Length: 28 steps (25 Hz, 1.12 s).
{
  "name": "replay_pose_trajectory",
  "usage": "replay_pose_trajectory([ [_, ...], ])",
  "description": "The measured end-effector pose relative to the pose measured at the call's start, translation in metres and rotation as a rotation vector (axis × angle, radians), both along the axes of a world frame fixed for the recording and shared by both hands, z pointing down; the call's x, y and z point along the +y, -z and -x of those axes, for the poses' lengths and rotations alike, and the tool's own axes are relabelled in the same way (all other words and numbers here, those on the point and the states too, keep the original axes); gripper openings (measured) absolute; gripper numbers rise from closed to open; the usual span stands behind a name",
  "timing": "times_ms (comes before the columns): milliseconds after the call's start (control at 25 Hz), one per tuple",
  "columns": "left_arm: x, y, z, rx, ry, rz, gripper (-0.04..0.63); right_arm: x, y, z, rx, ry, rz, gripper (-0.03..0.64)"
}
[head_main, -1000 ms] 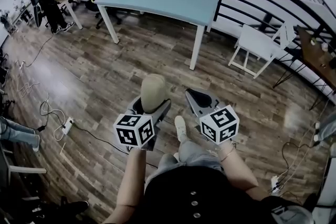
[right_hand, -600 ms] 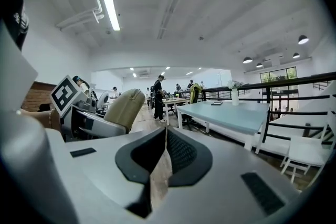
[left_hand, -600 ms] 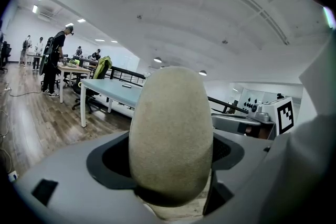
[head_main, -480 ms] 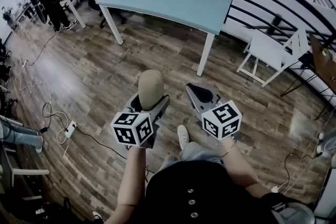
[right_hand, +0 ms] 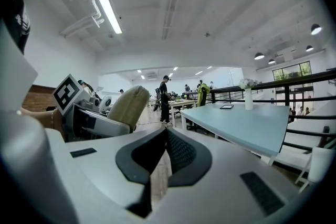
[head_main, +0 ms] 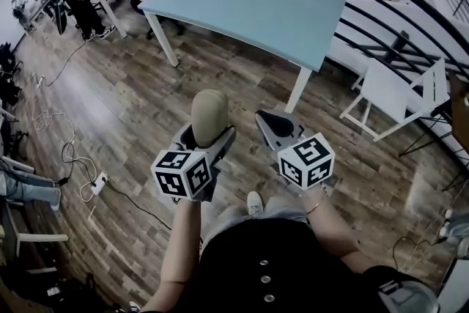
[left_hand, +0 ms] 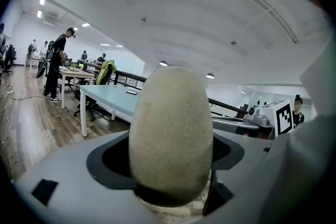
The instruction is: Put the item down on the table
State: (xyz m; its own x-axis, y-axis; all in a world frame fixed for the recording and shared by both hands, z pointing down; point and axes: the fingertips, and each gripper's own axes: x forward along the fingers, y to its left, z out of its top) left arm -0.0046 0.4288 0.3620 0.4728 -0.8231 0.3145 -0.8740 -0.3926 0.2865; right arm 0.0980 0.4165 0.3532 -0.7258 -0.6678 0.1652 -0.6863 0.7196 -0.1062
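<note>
Clamped upright in left gripper (head_main: 208, 140): beige egg-shaped item (head_main: 209, 116), over floor, well apart from blue table (head_main: 278, 11). Carry above bare tabletop, lower till base touches, release gently against rolling. Right gripper (head_main: 275, 130): jaws together, empty.

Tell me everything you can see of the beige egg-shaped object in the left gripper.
The egg-shaped object is beige, with a matte, finely grainy surface; I cannot tell the material. Its lower part is clamped between the jaws of the left gripper, and its rounded tip points away from them. Nothing else touches it. It hangs above the wooden floor, short of the light blue table.
</note>
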Motion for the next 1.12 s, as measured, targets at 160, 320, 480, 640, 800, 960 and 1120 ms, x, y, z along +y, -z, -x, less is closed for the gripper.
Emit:
replay_pose_trajectory([
  [160, -0.034, -0.009, 0.001, 0.007, 0.013, 0.027, 0.414, -0.034, -0.013, -0.001, 0.008, 0.001, 0.037, 0.005],
  [320, -0.064, -0.017, 0.000, 0.027, 0.003, 0.066, 0.414, -0.063, -0.019, -0.006, 0.017, -0.019, 0.070, 0.005],
  [480, -0.086, -0.024, 0.013, 0.040, 0.027, 0.072, 0.414, -0.083, -0.022, -0.004, 0.012, -0.020, 0.066, 0.005],
  [640, -0.125, -0.025, 0.020, 0.043, 0.018, 0.063, 0.414, -0.117, -0.028, -0.002, 0.013, -0.036, 0.073, 0.005],
  [800, -0.177, -0.026, 0.034, 0.059, 0.001, 0.064, 0.414, -0.165, -0.034, 0.009, 0.022, -0.060, 0.083, 0.005],
  [960, -0.232, -0.024, 0.059, 0.055, -0.024, 0.059, 0.414, -0.219, -0.031, 0.039, 0.037, -0.066, 0.071, 0.005],
  [1120, -0.296, -0.023, 0.089, 0.070, -0.050, 0.071, 0.414, -0.282, -0.023, 0.079, 0.046, -0.066, 0.048, 0.005],
])
